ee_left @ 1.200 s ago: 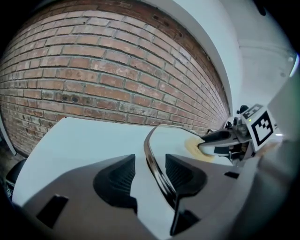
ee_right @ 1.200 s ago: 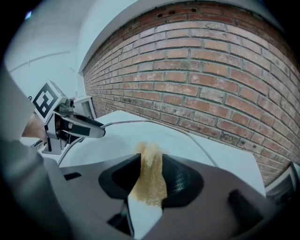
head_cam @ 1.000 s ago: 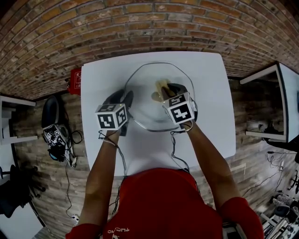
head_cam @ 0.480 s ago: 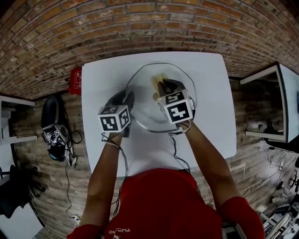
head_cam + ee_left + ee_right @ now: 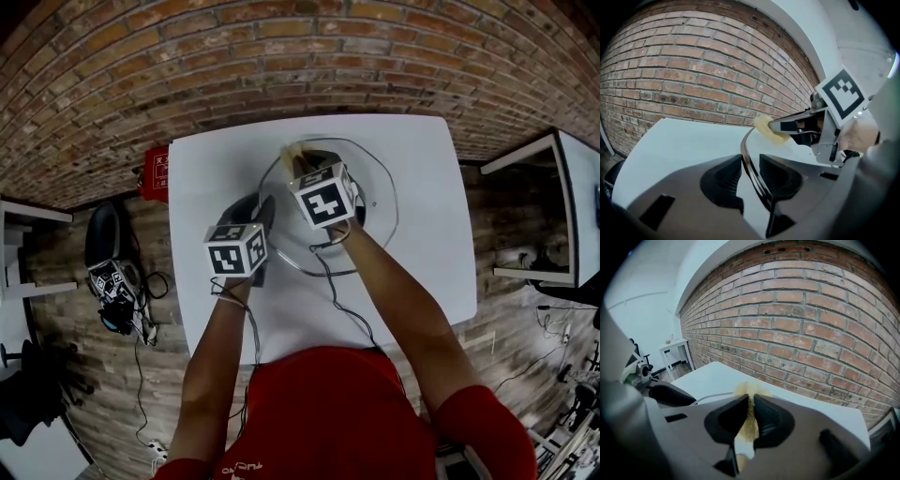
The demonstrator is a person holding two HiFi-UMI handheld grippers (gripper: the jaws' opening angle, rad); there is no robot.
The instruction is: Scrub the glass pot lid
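Brick wall (image 5: 825,310) runs behind the far edge of the white bench (image 5: 422,253), and wood-plank floor lies around it. The bench carries only the round, metal-rimmed glass pot lid (image 5: 367,225), which sits toward the far edge, about midway between the left and right edges.

My left gripper (image 5: 750,171) has its jaws partly closed on the lid's near-left rim. The rim runs between them and arcs up and away from me, so the lid looks tilted rather than flat.

My right gripper (image 5: 749,404) is pinched narrow on a soft yellow sponge (image 5: 769,131), whose free end sticks out past the jaws. In the head view the right gripper (image 5: 300,167) holds the sponge at the lid's far-left rim. The left gripper (image 5: 262,214) is just nearer me on the same side.

From the sponge, nearly all the glass lies toward the bench's right and near edges. I judge the next stroke should sweep that way, with my right hand doing the work and the left bracing the rim.
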